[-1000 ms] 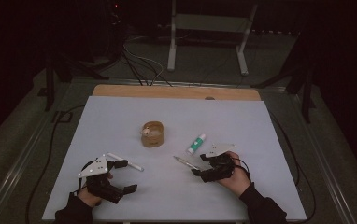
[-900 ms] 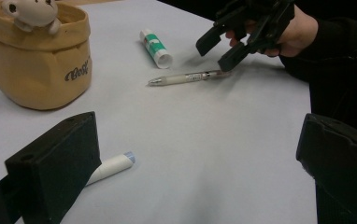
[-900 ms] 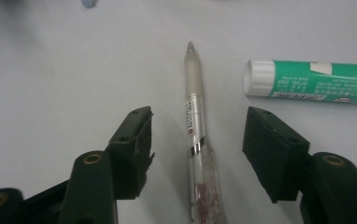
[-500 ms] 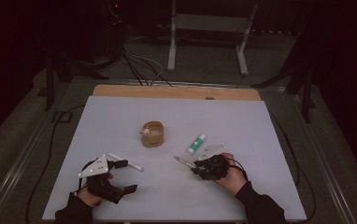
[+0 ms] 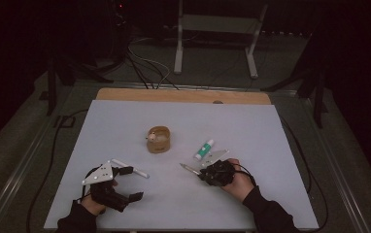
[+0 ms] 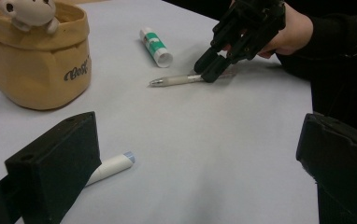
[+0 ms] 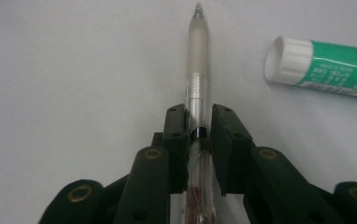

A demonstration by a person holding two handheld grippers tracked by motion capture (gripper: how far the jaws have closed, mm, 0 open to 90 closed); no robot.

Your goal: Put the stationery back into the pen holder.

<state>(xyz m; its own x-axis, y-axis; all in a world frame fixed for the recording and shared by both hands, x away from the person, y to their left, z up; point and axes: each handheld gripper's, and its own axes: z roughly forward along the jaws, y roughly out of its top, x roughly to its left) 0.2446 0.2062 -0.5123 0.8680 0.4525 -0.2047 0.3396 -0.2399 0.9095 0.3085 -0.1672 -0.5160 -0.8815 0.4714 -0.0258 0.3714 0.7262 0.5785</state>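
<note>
White tabletop (image 5: pixel 125 121) under dim light, dark floor and a metal stand behind. Right gripper (image 7: pixel 198 122), near the table's front right: its jaws have just been closing and now clamp a clear pen (image 7: pixel 198 70) about mid-barrel, the frosted tip pointing away from the hand, the pen low over the surface. A glue stick (image 7: pixel 326 61) lies just beside it, apart from the pen. Left gripper (image 5: pixel 134 183), front left: jaws wide apart, holding nothing; a white marker (image 6: pixel 111 166) lies on the table at one jaw. A tan pouch (image 5: pixel 158 139) with a small figure at its rim stands mid-table.
</note>
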